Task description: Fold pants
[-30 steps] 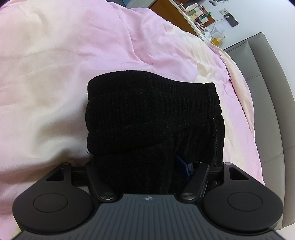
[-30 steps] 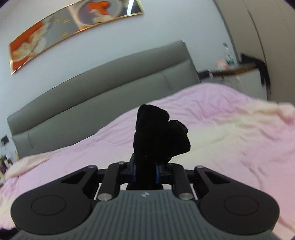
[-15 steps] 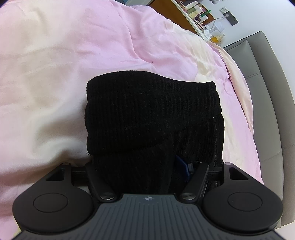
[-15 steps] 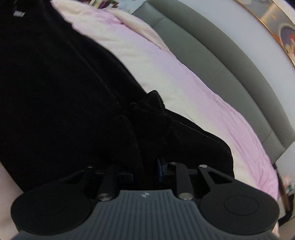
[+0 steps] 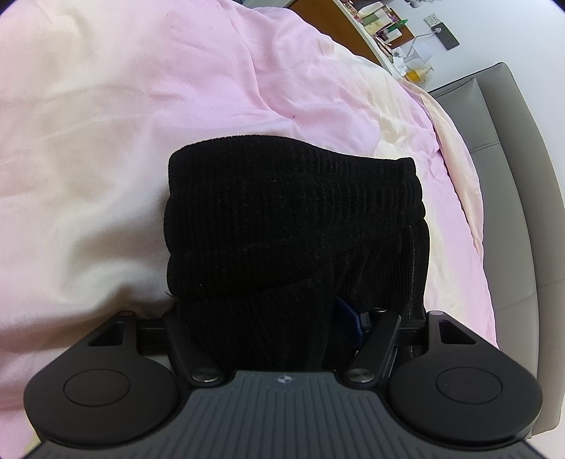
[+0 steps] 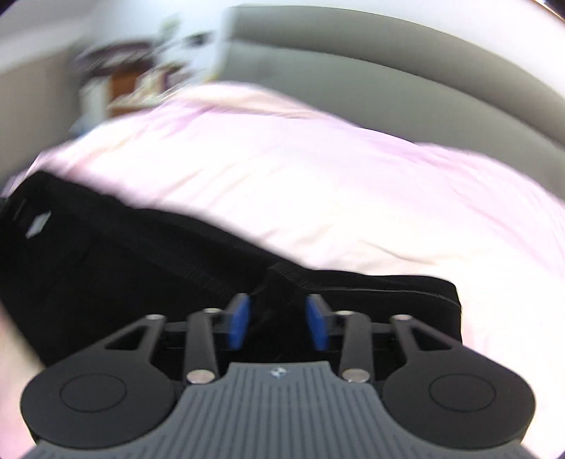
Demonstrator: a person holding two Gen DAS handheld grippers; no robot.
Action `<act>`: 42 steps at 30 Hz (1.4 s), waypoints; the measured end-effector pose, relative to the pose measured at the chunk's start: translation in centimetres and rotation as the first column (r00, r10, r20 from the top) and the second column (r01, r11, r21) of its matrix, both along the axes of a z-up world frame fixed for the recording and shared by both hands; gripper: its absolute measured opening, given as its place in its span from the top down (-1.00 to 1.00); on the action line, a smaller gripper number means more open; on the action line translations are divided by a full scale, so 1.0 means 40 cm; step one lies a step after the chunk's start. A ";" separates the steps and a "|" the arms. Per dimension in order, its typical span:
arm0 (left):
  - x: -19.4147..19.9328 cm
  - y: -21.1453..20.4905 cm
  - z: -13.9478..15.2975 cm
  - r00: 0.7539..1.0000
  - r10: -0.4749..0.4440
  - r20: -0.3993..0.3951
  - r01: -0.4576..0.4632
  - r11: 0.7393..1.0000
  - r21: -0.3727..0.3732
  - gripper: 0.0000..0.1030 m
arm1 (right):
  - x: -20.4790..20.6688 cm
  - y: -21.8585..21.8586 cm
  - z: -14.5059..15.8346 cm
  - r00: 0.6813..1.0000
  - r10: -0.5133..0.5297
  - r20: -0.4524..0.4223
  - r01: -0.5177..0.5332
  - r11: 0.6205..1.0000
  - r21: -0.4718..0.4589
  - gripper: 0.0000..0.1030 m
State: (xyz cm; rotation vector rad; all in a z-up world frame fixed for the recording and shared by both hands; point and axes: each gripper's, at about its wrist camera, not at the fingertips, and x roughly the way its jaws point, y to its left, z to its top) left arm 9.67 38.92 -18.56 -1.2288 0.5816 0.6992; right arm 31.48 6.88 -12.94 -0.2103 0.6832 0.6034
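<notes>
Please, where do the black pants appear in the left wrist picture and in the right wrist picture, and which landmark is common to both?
Left wrist: the pants fill the centre, reaching down between the left gripper fingers.
Right wrist: the pants stretch from the left edge to lower right, a fold between the closing right gripper fingers.
Shared landmark: the pink duvet.

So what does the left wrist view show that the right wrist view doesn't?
Left wrist only: the pants as a thick folded bundle between the left gripper fingers, and a sharp cluttered shelf.

Right wrist only: the right gripper, blue pads apart with a tuft of fabric between them, jaws closing; the picture is blurred.

Both: black pants, pink duvet, grey headboard.
</notes>
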 end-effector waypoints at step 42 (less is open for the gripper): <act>-0.054 0.023 -0.016 0.995 0.029 0.095 -0.018 0.994 -0.108 -0.24 | -0.403 0.579 -0.202 0.961 0.275 -0.034 -0.276 0.961 -0.026 0.85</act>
